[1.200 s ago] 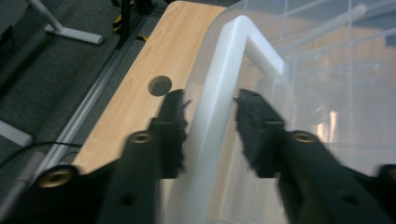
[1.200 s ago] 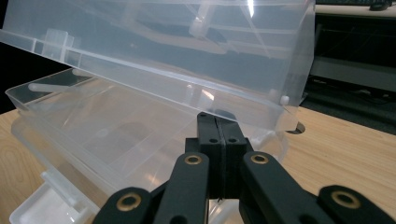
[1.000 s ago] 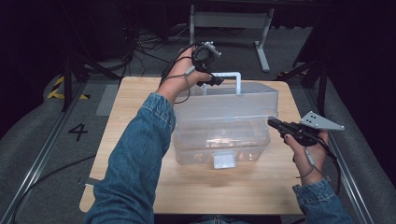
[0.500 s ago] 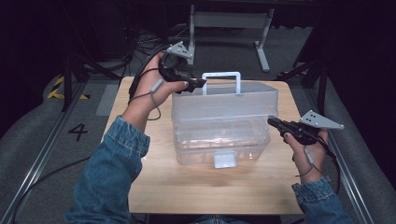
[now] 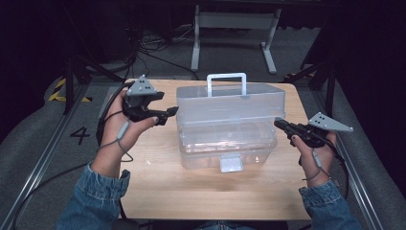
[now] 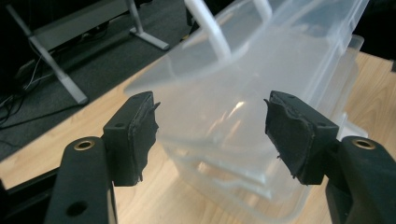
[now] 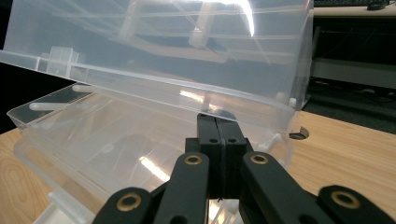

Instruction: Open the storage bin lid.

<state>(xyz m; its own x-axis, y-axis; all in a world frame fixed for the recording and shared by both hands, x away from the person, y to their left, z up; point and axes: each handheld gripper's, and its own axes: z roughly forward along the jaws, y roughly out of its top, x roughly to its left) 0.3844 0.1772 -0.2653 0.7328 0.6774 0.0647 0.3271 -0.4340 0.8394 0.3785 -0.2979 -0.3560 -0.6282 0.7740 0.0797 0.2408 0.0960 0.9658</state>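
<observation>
Since the earlier frames the left gripper (image 5: 165, 115) has been carried from above the far rim of the clear plastic box (image 5: 229, 125) out to the box's left end, and its jaws have just been opening; they are seen spread wide in the left gripper view, with nothing pressed between the pads (image 6: 135, 135) and the box's left wall just beyond them. The right gripper (image 5: 280, 124) has been kept in place at the box's right end, its jaws pressed together with nothing visible between them, the tips held close against the box just under the raised lid's rim; actual contact cannot be told. The lid (image 7: 177, 51) is seen tilted up over the lower tub, its white handle (image 5: 226, 82) standing up at the far side. A white latch (image 5: 231, 164) is seen at the middle of the box's near wall. The box is set on the middle of the wooden tabletop (image 5: 153, 187), nearer its far edge than its near one. Each gripper is held by a hand in a denim sleeve (image 5: 98, 201), and a cable is trailed from each.
</observation>
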